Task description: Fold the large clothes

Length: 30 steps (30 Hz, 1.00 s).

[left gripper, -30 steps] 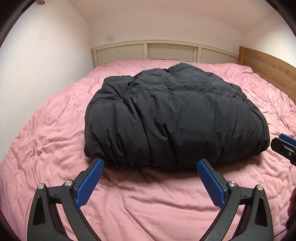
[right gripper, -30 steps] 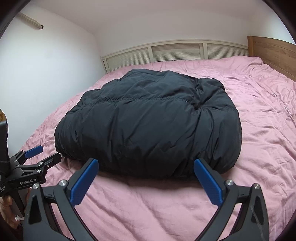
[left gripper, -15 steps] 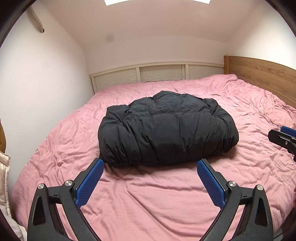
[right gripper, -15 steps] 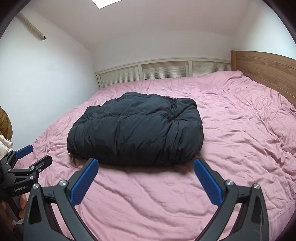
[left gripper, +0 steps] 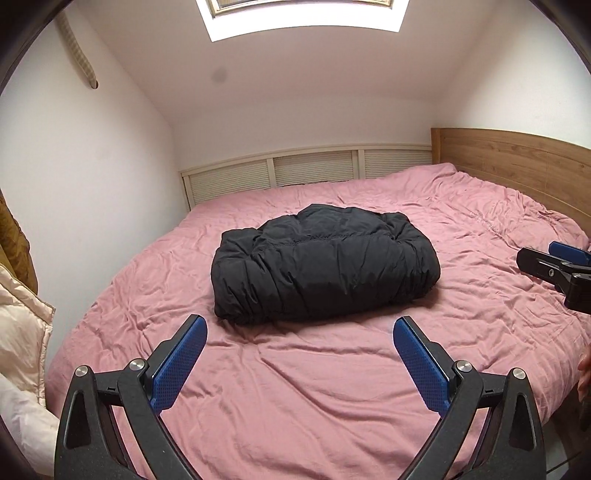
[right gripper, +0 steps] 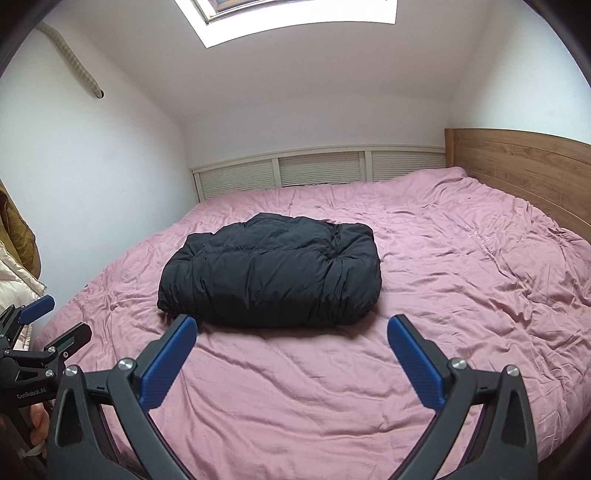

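Note:
A black puffy jacket [left gripper: 325, 266] lies folded into a compact bundle on the pink bed [left gripper: 314, 387]; it also shows in the right wrist view [right gripper: 273, 275]. My left gripper [left gripper: 299, 328] is open and empty, held back from the jacket over the bed's near part. My right gripper [right gripper: 291, 326] is open and empty, also short of the jacket. The right gripper shows at the right edge of the left wrist view [left gripper: 554, 266], and the left gripper at the left edge of the right wrist view [right gripper: 40, 332].
A wooden headboard [left gripper: 517, 162] runs along the right side. White slatted panels [left gripper: 310, 173] line the far wall. Beige and brown garments [left gripper: 18, 332] hang at the left. A skylight [left gripper: 303, 14] is overhead.
Both grippers have pulled back and away from the jacket, which now looks smaller and farther off. Both stay open. The jacket has not moved.

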Each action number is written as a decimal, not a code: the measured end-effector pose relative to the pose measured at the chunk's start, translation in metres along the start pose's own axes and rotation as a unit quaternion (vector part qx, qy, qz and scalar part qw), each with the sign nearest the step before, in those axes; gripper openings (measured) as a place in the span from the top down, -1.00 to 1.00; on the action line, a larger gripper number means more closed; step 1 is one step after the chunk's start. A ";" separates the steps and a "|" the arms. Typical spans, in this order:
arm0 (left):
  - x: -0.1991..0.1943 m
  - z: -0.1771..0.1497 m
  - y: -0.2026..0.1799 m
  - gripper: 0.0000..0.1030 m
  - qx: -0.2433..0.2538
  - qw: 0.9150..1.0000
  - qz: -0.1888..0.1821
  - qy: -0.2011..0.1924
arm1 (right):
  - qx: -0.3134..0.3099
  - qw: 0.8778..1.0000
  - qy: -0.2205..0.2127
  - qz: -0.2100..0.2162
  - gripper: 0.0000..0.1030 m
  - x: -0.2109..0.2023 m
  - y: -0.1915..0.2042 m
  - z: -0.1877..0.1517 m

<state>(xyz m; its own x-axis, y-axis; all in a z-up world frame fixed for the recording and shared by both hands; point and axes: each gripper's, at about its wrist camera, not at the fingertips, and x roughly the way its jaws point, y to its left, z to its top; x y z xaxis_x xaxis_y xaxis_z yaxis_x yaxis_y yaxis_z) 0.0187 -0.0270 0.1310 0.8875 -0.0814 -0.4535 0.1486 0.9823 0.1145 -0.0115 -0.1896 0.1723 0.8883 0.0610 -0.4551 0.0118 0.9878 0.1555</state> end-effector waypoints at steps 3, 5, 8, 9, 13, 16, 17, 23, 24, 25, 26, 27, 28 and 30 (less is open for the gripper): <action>-0.010 -0.007 0.001 -0.94 -0.004 1.000 -0.006 0.003 | -0.002 1.000 0.004 0.002 -1.00 -0.006 0.005 -0.009; -0.016 -0.012 0.001 -0.94 -0.006 1.000 -0.006 0.005 | -0.003 1.000 0.008 0.004 -1.00 -0.009 0.007 -0.015; -0.023 -0.017 0.003 -0.94 -0.007 1.000 -0.002 0.005 | -0.002 1.000 0.017 0.005 -1.00 -0.009 0.011 -0.023; -0.025 -0.019 0.003 -0.94 -0.008 1.000 -0.001 0.006 | -0.001 1.000 0.019 0.006 -1.00 -0.010 0.011 -0.026; -0.029 -0.023 0.006 -0.94 -0.015 1.000 -0.002 0.010 | 0.006 1.000 0.028 0.009 -1.00 -0.013 0.012 -0.035; -0.032 -0.025 0.006 -0.94 -0.015 1.000 -0.001 0.010 | 0.008 0.999 0.030 0.008 -1.00 -0.015 0.011 -0.038; -0.033 -0.026 0.005 -0.94 -0.015 1.000 0.000 0.009 | 0.010 0.999 0.031 0.008 -1.00 -0.015 0.010 -0.039; -0.035 -0.030 0.007 -0.94 -0.017 1.000 0.000 0.012 | 0.016 0.999 0.032 0.005 -1.00 -0.018 0.006 -0.044; -0.034 -0.030 0.008 -0.94 -0.017 1.000 0.001 0.013 | 0.017 0.999 0.033 0.005 -1.00 -0.018 0.005 -0.045; -0.033 -0.030 0.008 -0.94 -0.018 1.000 0.001 0.013 | 0.017 0.999 0.033 0.004 -1.00 -0.018 0.005 -0.045; -0.033 -0.031 0.009 -0.94 -0.018 1.000 0.001 0.014 | 0.017 0.999 0.034 0.004 -1.00 -0.018 0.005 -0.046; -0.032 -0.032 0.010 -0.94 -0.019 1.000 0.001 0.015 | 0.017 0.999 0.034 0.003 -1.00 -0.017 0.004 -0.046; -0.032 -0.033 0.011 -0.94 -0.019 1.000 0.002 0.016 | 0.017 0.999 0.035 0.004 -1.00 -0.016 0.004 -0.046; -0.031 -0.034 0.011 -0.94 -0.020 1.000 0.003 0.019 | 0.018 0.999 0.037 0.004 -1.00 -0.015 0.004 -0.048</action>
<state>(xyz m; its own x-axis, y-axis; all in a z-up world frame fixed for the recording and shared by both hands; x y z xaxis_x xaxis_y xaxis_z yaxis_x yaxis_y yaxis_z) -0.0222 -0.0078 0.1160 0.8716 -0.0690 -0.4854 0.1246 0.9887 0.0831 -0.0471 -0.1801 0.1379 0.8518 0.0815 -0.5175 0.0217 0.9815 0.1904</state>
